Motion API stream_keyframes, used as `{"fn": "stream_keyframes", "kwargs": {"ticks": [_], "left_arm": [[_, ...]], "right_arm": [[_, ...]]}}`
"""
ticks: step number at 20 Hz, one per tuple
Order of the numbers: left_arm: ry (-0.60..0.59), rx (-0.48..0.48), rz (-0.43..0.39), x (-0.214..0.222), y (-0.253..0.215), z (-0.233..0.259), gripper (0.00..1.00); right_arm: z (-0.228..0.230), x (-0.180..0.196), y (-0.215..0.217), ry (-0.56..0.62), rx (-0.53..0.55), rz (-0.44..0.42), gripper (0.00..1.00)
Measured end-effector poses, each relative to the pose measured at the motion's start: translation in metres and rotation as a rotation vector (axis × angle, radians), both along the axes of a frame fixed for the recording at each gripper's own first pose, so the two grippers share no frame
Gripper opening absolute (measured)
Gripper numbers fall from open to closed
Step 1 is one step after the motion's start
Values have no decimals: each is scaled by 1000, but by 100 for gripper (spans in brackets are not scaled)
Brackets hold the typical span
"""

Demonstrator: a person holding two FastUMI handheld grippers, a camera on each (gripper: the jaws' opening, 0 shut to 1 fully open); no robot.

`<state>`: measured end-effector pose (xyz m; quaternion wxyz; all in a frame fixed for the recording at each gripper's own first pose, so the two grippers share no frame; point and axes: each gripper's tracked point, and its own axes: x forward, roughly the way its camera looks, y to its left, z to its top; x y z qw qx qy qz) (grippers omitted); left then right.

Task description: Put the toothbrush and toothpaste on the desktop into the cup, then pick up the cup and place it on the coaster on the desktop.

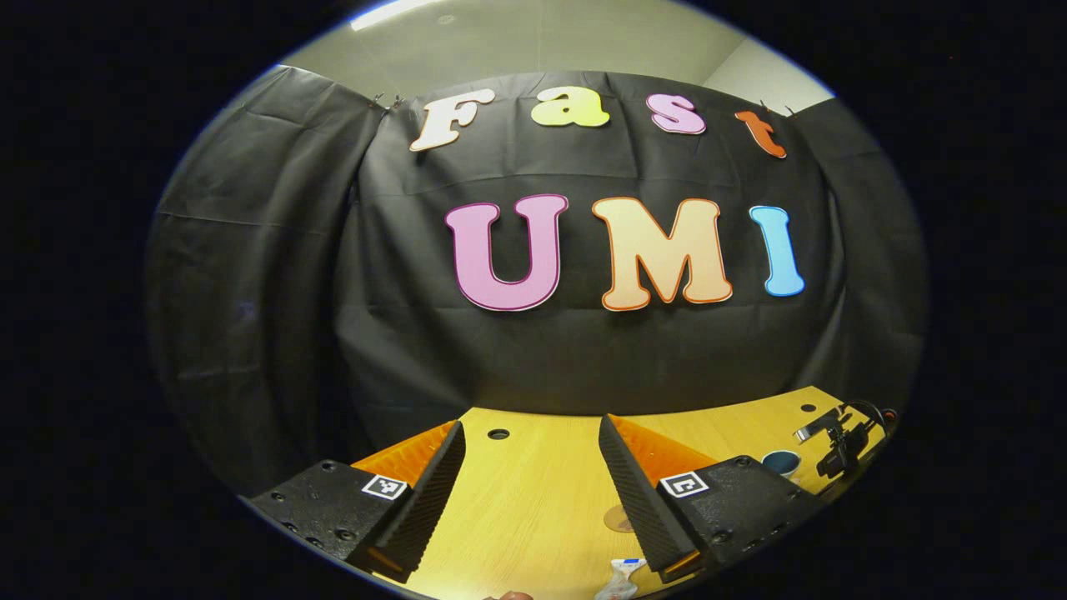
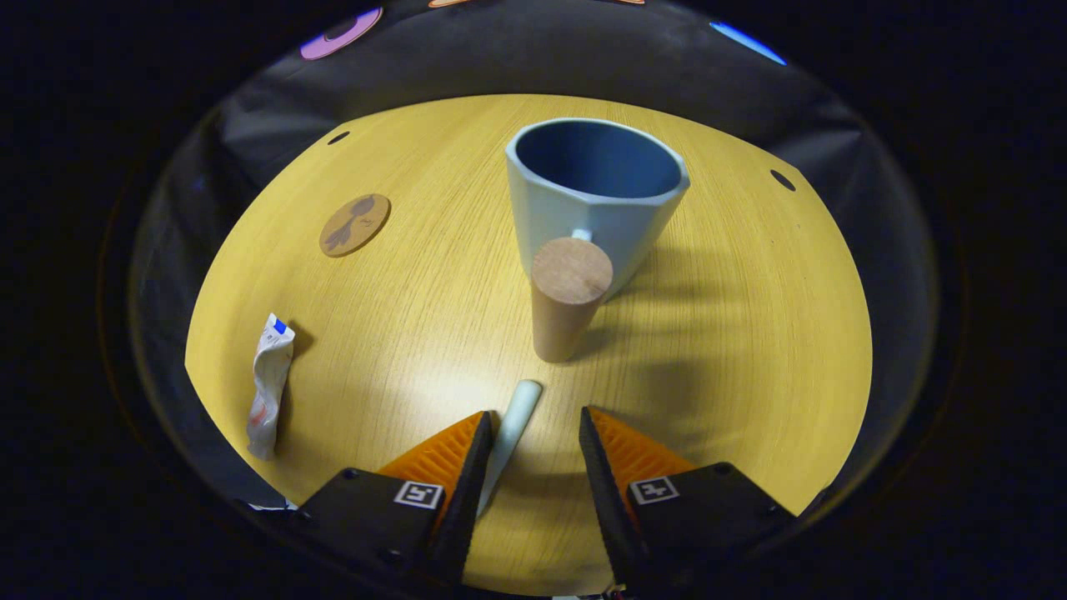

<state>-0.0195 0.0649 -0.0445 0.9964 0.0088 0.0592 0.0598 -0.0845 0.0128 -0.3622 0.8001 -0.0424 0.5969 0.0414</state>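
Toothbrush [image 2: 510, 429] handle, a pale slim rod, lies on the wooden desktop [image 2: 750, 333] at about 6 o'clock in the right gripper view, its far end pointing toward 12 and its near end cut off behind the left finger of the right gripper [image 2: 533, 454]. The jaws stand apart around it and the handle sits close against one finger, with a clear gap to the other, so nothing is clamped; I judge the tool is lined up along the handle for a pick. The bristle end cannot be seen.

Just beyond, toward 12 o'clock, stands the cup [image 2: 596, 196], upright, mouth open and empty, its wooden handle [image 2: 568, 300] turned toward the camera; that leaves the rim free for dropping things in. At 9 o'clock the crumpled toothpaste [image 2: 269, 387] tube lies flat near the desk edge, well apart from the cup. The round coaster [image 2: 355, 224] sits at 10 o'clock, bare.

In the left gripper view the left gripper [image 1: 529, 483] hangs open and empty, facing the booth wall, apparently waiting. At 5 o'clock a sliver of the toothpaste [image 1: 621, 577] is cut off by the view's edge, and the coaster [image 1: 618, 518] is half hidden behind a finger. At 4 o'clock the cup [image 1: 781, 461] rim and the right gripper [image 1: 842, 442] show small and hard to read.
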Motion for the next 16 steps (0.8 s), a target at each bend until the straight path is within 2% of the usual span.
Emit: {"fn": "stream_keyframes", "kwargs": {"ticks": [1,3,5,6,7,14,15,16], "left_arm": [[0,-1,-8,-1,-3,1,94],[-1,2,-23,1,-10,0,94],[4,5,-37,2,-14,-1,94],[7,3,-43,2,-17,-3,94],[11,0,-51,2,-20,-5,94],[115,-37,-120,1,-41,-42,94],[139,-42,-135,0,-45,-51,94],[167,-47,-149,-2,-51,-62,94]], "right_arm": [[-1,-1,-1,2,4,-12,53],[2,-2,-2,4,12,-11,31],[-3,-2,3,17,30,-8,29],[1,1,3,3,41,2,15],[0,-3,2,19,44,2,8],[1,-1,3,8,63,14,7],[0,-1,2,5,63,15,5],[0,-1,2,6,64,15,7]]}}
